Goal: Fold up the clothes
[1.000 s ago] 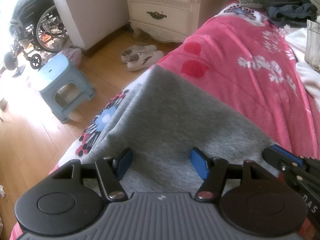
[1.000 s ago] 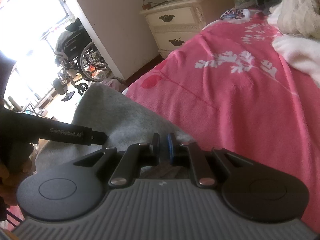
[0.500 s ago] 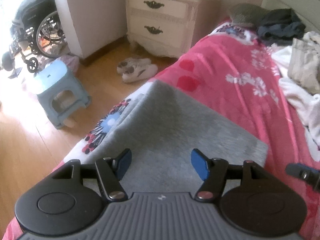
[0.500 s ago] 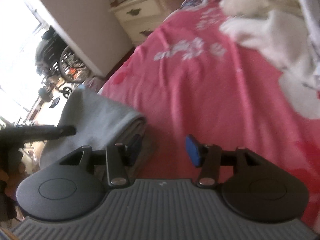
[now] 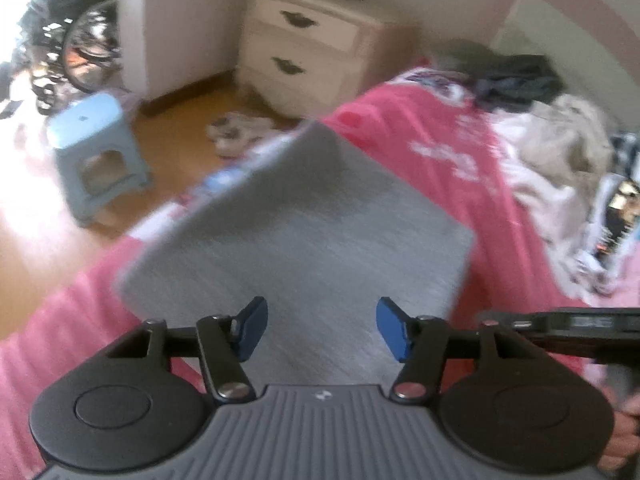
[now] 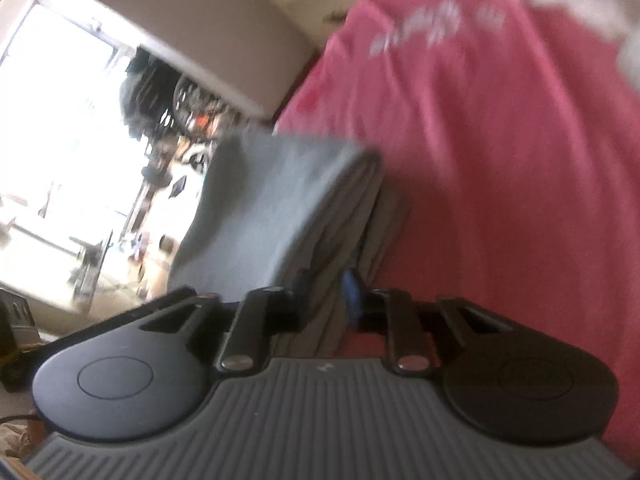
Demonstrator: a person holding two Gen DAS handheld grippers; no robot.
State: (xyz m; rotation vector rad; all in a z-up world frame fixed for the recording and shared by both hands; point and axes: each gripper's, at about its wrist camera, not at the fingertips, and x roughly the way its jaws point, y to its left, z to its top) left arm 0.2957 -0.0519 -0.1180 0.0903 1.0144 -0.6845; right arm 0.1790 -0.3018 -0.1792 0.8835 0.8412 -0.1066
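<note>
A grey garment (image 5: pixel 304 220) lies folded into a rough square on the pink flowered bedspread (image 5: pixel 432 140), near the bed's left edge. My left gripper (image 5: pixel 318 330) hovers open over its near part, with nothing between the blue pads. In the right wrist view, the same grey garment (image 6: pixel 276 196) shows several stacked layers at its folded edge. My right gripper (image 6: pixel 326 284) is shut on those layers at the near corner. Both views are blurred by motion. The right gripper's black body (image 5: pixel 568 326) pokes in from the right of the left wrist view.
A pile of pale and dark unfolded clothes (image 5: pixel 560 148) lies on the far right of the bed. On the wooden floor to the left stand a blue stool (image 5: pixel 94 148), white shoes (image 5: pixel 240 132), a cream nightstand (image 5: pixel 308 56) and a wheelchair (image 5: pixel 80 48).
My right gripper was shut, opened half a second ago, and is now shut on the garment's folded edge. The left gripper stayed open and pulled back, showing the whole grey square.
</note>
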